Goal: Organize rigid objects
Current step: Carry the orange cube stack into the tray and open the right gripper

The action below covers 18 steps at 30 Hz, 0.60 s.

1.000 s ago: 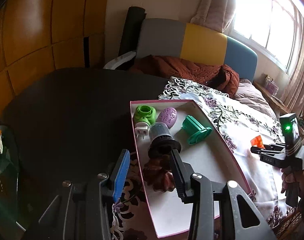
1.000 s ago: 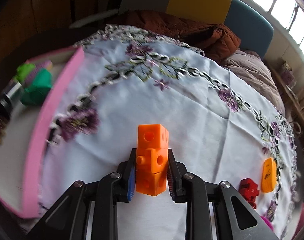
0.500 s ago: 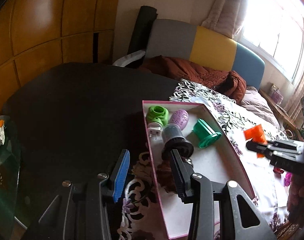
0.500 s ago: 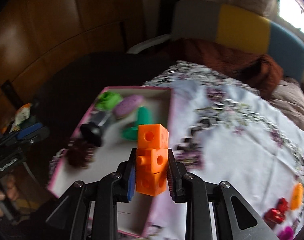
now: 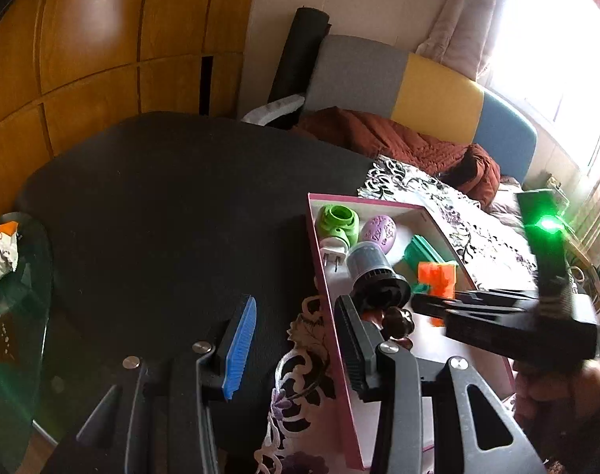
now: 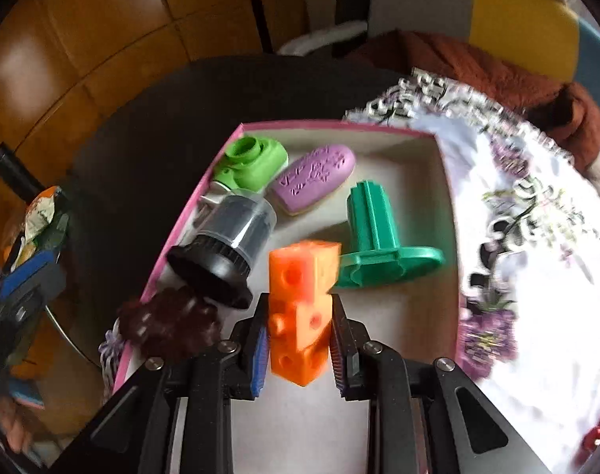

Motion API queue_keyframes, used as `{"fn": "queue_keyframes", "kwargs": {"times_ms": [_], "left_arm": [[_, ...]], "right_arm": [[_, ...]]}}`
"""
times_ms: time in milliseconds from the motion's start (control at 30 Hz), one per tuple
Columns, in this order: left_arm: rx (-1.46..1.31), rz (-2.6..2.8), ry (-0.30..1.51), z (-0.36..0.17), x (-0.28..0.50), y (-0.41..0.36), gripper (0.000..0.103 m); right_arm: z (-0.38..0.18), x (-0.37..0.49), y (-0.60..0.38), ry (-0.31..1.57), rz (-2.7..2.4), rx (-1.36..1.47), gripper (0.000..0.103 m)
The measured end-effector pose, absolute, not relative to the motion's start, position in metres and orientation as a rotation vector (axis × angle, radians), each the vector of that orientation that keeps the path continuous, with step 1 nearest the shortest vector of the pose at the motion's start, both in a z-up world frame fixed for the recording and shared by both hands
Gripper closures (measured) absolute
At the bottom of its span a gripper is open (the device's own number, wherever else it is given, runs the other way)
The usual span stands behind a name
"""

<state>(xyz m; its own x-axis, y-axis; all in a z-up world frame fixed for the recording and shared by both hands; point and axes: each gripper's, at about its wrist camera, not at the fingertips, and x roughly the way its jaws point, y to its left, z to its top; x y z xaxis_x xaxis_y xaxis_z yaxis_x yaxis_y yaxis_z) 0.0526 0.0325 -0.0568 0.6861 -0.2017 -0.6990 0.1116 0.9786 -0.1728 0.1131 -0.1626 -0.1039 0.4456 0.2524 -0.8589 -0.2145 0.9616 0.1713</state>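
Here the right gripper has its fingers clenched on a stack of orange cubes, held over the near middle of the pink-rimmed box. Inside the box, a dark green flanged piece lies just right of the cubes, a purple oval and a light green plug sit at the far end, and a grey cylinder with a black base lies to the left. The left gripper hangs with fingers released, straddling the box's left rim above the dark surface.
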Motion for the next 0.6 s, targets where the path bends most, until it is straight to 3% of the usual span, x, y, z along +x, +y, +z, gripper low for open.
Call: {"fn": "queue_keyframes", "kwargs": {"times_ms": [167, 333, 500, 600], "left_arm": [[-0.113, -0.183, 0.799, -0.058, 0.053, 0.030, 0.062], [-0.113, -0.186, 0.806, -0.059, 0.053, 0.027, 0.062], [-0.112, -0.189, 0.800, -0.057, 0.051, 0.027, 0.062], [-0.110, -0.195, 0.801, -0.057, 0.050, 0.025, 0.062]], "right_arm": [[-0.114, 0.119, -0.164, 1.074, 0.281, 0.071, 0.072], [-0.105, 0.110, -0.173, 1.045, 0.287, 0.107, 0.053], [-0.089, 0.101, -0.176, 0.989, 0.304, 0.141, 0.052], [-0.085, 0.099, -0.170, 0.985, 0.362, 0.156, 0.058]]}}
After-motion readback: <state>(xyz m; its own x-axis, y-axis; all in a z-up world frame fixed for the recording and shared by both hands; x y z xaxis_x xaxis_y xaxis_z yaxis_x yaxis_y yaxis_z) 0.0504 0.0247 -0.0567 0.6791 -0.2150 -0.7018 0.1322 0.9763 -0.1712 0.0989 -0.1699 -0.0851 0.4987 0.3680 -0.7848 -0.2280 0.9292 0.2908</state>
